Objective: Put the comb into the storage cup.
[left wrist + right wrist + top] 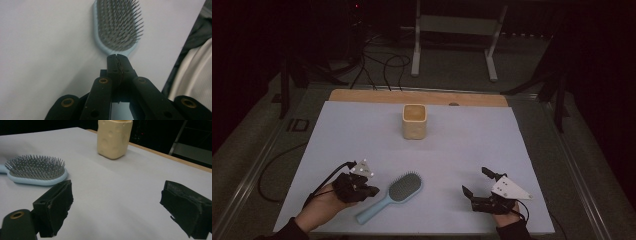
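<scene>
A: Where does the hairbrush lie, and which tool has it?

B: Near the front edge of the worktop, left of its middle, bristles up, head toward the centre and handle toward the front left corner. In the high view the left gripper sits at the handle. In the left gripper view its jaws are pressed together right below the head, where the handle begins. They look clamped on the handle, though the handle itself is hidden under them.

A: And the other hand?

B: The right gripper rests near the front right corner, well apart from the brush. Its jaws stand wide with nothing between them, and its pads are bare in the right gripper view.

A: What is the likely destination?

B: Probably the cream cup, upright near the back edge at the middle.

A: How is this step done well?

B: The grip lies close to the head, so the long handle hangs free behind. The brush should be lifted level and slowly, with the jaws firm so it cannot swivel. To stand it in the cup, it should probably be tilted handle down only once it is over the mouth. The right gripper could steady the cup.
</scene>
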`<state>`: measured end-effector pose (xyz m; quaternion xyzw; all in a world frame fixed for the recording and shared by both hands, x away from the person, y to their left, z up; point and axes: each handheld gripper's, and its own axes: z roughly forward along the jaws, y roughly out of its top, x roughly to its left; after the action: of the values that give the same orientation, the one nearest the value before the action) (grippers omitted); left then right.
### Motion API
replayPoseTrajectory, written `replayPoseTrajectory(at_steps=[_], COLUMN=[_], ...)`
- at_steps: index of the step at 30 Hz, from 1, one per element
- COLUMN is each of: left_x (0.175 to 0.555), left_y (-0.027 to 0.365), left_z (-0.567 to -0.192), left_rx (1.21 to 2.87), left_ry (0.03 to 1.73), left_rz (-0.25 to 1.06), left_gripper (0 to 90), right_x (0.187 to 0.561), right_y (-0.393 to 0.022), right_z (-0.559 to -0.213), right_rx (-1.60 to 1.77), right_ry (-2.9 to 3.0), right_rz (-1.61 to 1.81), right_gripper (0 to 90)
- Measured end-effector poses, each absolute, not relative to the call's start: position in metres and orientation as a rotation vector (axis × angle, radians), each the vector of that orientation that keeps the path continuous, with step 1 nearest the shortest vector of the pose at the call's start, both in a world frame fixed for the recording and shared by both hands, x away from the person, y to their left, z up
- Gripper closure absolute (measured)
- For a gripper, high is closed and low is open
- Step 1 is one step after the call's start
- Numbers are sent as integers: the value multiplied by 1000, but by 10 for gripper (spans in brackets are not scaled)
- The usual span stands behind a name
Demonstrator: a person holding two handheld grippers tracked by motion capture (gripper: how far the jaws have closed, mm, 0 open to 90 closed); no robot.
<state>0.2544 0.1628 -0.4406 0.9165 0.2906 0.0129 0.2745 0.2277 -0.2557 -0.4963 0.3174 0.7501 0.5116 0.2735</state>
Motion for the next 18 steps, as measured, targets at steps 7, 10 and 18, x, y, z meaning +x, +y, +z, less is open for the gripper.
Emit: replayPoseTrajectory(at_steps=[7, 10, 18], left_x=[249, 248, 249], left_y=[147, 139, 129], left_z=[-442, -445, -452], left_rx=[2495, 2530, 2614], left_ry=[787, 786, 823], left_rz=[21, 34, 62], left_gripper=[719, 624, 332], right_x=[228, 228, 228], right_y=[-255, -255, -255], right_z=[-497, -497, -498], right_rx=[853, 855, 852], right_ry=[2022, 2017, 2028], right_rz=[1379, 1383, 1373], right_gripper=[100, 100, 100])
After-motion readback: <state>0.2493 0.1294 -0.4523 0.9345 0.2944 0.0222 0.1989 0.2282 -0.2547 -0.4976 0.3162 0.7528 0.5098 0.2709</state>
